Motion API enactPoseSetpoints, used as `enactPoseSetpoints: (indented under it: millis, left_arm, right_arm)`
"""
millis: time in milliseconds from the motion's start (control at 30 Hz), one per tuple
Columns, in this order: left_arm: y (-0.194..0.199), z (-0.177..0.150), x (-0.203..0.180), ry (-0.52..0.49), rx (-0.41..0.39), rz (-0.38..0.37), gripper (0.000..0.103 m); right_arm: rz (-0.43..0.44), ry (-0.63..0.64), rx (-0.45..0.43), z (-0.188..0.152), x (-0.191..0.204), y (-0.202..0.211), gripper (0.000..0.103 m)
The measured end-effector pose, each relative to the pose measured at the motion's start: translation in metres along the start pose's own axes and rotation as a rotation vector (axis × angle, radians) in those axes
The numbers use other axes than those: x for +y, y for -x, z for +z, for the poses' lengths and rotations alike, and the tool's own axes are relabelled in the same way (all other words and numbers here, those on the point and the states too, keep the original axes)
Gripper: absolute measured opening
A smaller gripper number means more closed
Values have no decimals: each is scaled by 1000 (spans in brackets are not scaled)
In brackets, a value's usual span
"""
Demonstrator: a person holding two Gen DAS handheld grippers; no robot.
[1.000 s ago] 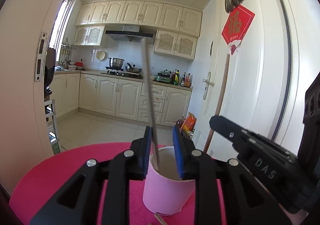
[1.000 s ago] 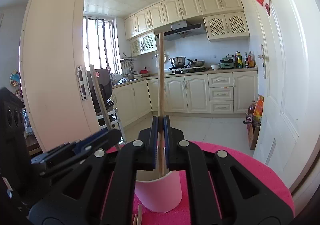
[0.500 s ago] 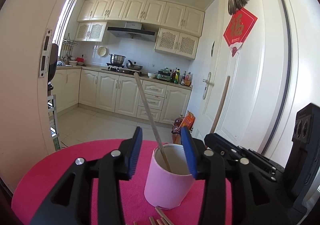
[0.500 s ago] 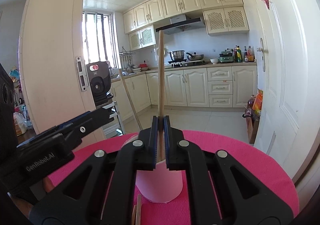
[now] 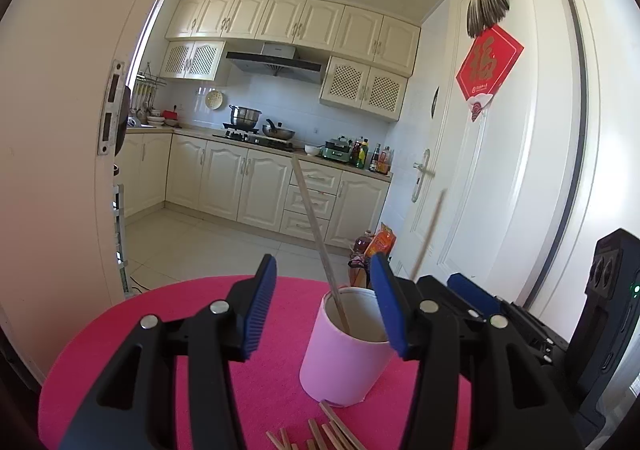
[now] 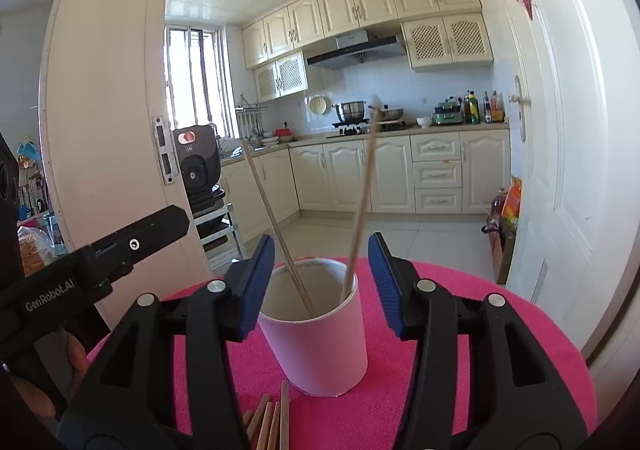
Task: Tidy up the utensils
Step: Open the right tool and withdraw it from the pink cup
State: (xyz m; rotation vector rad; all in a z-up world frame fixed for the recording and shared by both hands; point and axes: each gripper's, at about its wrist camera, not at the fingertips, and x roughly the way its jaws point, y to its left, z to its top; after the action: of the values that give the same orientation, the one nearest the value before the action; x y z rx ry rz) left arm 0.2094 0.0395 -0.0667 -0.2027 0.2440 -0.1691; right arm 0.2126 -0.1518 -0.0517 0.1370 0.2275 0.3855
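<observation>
Chopsticks (image 6: 362, 206) are seen leaning in the pink cup (image 6: 320, 346) at centre frame on the pink-covered counter (image 6: 500, 330), more lying loose at the bottom edge (by the cup's base). Both the left hand-held gripper (image 5: 323, 310) and right hand-held gripper (image 6: 321, 282) are released, their jaws having just been opening, nothing pressed between the pads.

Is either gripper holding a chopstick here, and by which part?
Neither: the left gripper and right gripper stand open; both chopsticks lean free in the pink cup.

Pink table (image 6: 500, 330) bearing cup (image 6: 320, 346), chopsticks (image 6: 272, 422)
</observation>
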Motion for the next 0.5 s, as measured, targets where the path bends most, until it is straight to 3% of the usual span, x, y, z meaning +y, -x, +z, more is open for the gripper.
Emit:
enactPoseSetpoints:
  millis: [200, 367, 500]
  left_arm:
    - [21, 5, 2, -13, 46, 34, 55]
    - [36, 0, 5, -36, 178, 81, 58]
    - [49, -14, 14, 3, 302, 97, 58]
  right_arm:
    - [-9, -16, 18, 10, -2, 18, 49]
    - [-15, 7, 114, 7, 3, 33, 49]
    - [-15, 41, 225, -4, 9, 39, 49]
